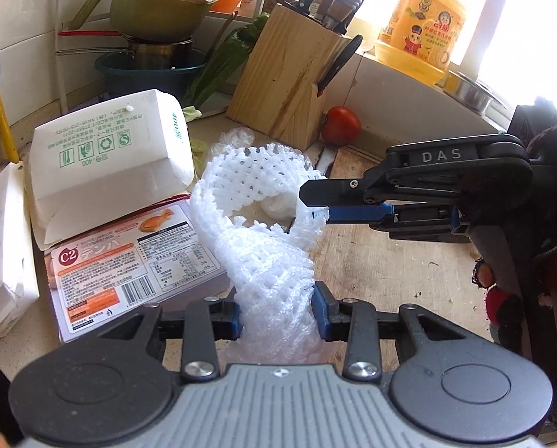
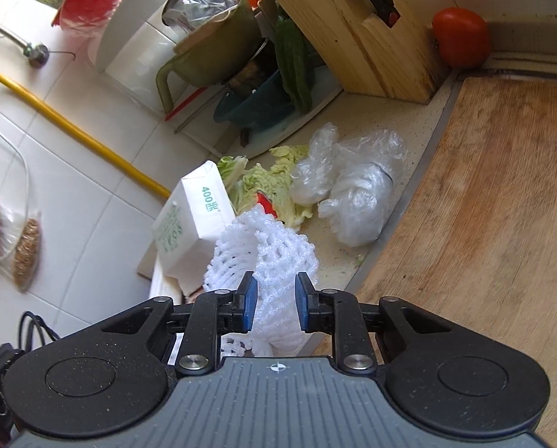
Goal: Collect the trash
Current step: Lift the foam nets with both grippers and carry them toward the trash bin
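Observation:
A white foam fruit net [image 1: 256, 224] stretches between both grippers above the counter. My left gripper [image 1: 277, 311] is shut on its near end. My right gripper [image 1: 313, 205] comes in from the right and is shut on the net's far loop; in the right wrist view that gripper [image 2: 275, 304] pinches the net [image 2: 267, 261]. Other trash lies around: a white 400 ml carton [image 1: 110, 149], a flat printed food box [image 1: 136, 261], a crumpled clear plastic bag [image 2: 349, 190] and cabbage scraps [image 2: 267, 183].
A wooden knife block [image 1: 289, 78] and a tomato [image 1: 341, 125] stand at the back. A wooden cutting board [image 2: 483, 224] fills the right side. Stacked pots and a green bowl [image 1: 144, 11] stand back left. A yellow detergent bottle [image 1: 420, 26] is on the sill.

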The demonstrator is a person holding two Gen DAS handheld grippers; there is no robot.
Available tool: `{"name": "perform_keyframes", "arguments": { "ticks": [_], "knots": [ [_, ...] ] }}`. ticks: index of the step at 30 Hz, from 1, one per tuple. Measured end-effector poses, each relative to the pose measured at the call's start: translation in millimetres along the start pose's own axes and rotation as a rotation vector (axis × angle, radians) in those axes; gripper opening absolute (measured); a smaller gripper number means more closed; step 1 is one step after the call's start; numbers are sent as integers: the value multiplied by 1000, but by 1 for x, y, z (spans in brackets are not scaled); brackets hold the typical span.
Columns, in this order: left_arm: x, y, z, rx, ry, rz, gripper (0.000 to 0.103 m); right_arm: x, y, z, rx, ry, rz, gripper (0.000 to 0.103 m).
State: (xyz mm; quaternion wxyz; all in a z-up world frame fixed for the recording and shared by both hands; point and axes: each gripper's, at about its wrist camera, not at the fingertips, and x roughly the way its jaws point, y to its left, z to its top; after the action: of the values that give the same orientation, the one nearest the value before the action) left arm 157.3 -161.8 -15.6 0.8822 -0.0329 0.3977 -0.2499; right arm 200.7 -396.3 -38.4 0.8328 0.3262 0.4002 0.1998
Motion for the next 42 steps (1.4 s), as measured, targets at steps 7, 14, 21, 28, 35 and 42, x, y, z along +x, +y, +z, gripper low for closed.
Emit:
{"name": "perform_keyframes", "arguments": {
  "ticks": [7,14,21,28,35,42],
  "knots": [
    [-7,5,-1,-19,-23,-10,33,-1,-6,0,81,9,103,29],
    [-19,8,-1,-19,-63,9,34,1,-3,-2,103,25,189,29],
    [-17,23,-15,-49,-21,3,33,1,6,-4,51,19,85,29],
    [-13,29,-24,-43,18,-8,33,11,25,-12,-118,47,-180,76],
    [-16,39,-29,-92,2,9,34,15,89,-21,-430,-40,-236,96],
    [-14,41,-33,-124,9,28,34,74,108,-19,-510,124,-209,92]
  ]
}}
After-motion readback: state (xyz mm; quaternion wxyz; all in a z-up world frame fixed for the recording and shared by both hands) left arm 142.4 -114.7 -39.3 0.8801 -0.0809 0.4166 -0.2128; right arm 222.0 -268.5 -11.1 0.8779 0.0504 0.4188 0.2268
